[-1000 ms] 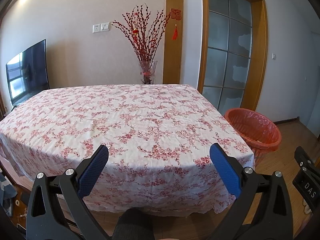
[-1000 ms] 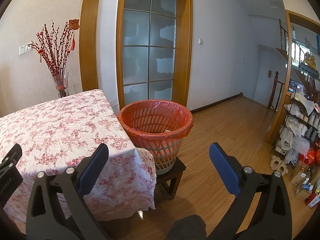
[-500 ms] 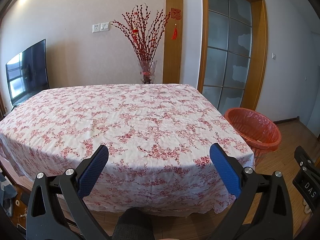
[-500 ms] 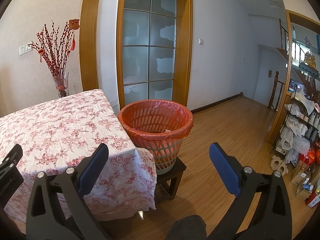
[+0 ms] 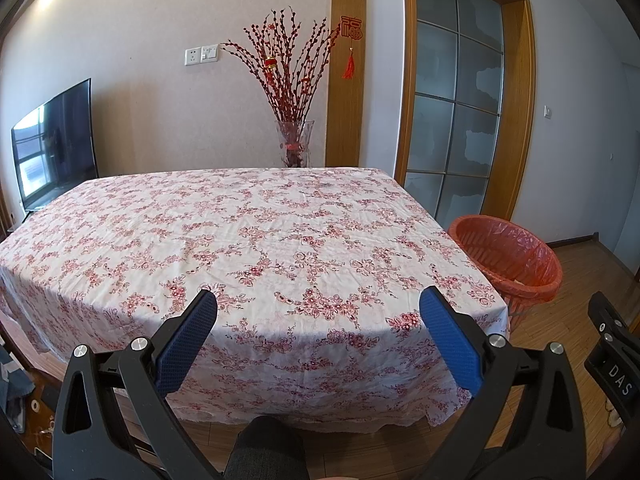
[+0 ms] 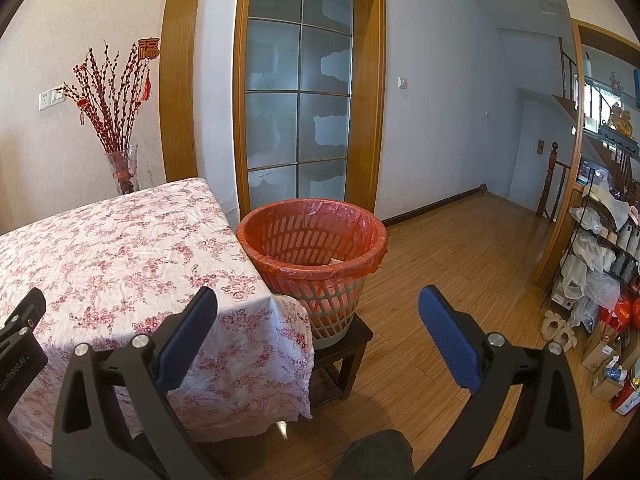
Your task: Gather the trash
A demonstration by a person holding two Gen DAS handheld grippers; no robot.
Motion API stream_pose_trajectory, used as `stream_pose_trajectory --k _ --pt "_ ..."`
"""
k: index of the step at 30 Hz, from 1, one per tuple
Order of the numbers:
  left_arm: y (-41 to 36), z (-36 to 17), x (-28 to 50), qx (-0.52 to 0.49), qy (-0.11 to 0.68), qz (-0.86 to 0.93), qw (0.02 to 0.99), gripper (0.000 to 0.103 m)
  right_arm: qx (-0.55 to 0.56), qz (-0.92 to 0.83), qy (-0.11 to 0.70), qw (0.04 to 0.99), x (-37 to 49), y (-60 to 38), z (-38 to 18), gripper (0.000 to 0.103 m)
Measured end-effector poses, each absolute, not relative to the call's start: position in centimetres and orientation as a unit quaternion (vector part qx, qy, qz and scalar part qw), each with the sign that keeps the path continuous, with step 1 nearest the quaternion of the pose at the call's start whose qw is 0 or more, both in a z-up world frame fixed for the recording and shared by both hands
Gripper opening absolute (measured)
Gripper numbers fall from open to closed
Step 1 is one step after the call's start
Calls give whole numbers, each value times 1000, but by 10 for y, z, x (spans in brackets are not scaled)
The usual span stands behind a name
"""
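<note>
A trash basket [image 6: 312, 248] lined with an orange-red bag stands on a low dark stool [image 6: 344, 344] beside the table's right corner; a pale scrap lies inside it. It also shows in the left wrist view [image 5: 508, 256]. The table [image 5: 240, 240] wears a white cloth with red flowers; I see no trash on it. My left gripper [image 5: 318, 312] is open and empty, held before the table's near edge. My right gripper [image 6: 318, 312] is open and empty, pointing at the basket from a short way off.
A glass vase of red branches [image 5: 294, 148] stands behind the table's far edge. A TV [image 5: 54, 148] is at the far left. A glass-panelled door [image 6: 298, 120] is behind the basket. Cluttered shelves [image 6: 600, 248] line the right wall. Wooden floor [image 6: 460, 248] stretches right.
</note>
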State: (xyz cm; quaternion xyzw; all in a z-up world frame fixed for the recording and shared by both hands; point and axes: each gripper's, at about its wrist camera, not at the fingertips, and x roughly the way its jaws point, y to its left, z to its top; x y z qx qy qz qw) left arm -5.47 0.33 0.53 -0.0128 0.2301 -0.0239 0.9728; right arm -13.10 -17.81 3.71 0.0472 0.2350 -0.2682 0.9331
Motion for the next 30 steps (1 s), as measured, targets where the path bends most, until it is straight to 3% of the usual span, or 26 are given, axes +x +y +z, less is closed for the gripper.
stream_pose_trajectory --k 30 --pt "3 3 -56 -11 233 -23 972 100 48 -268 235 933 -131 -178 37 99"
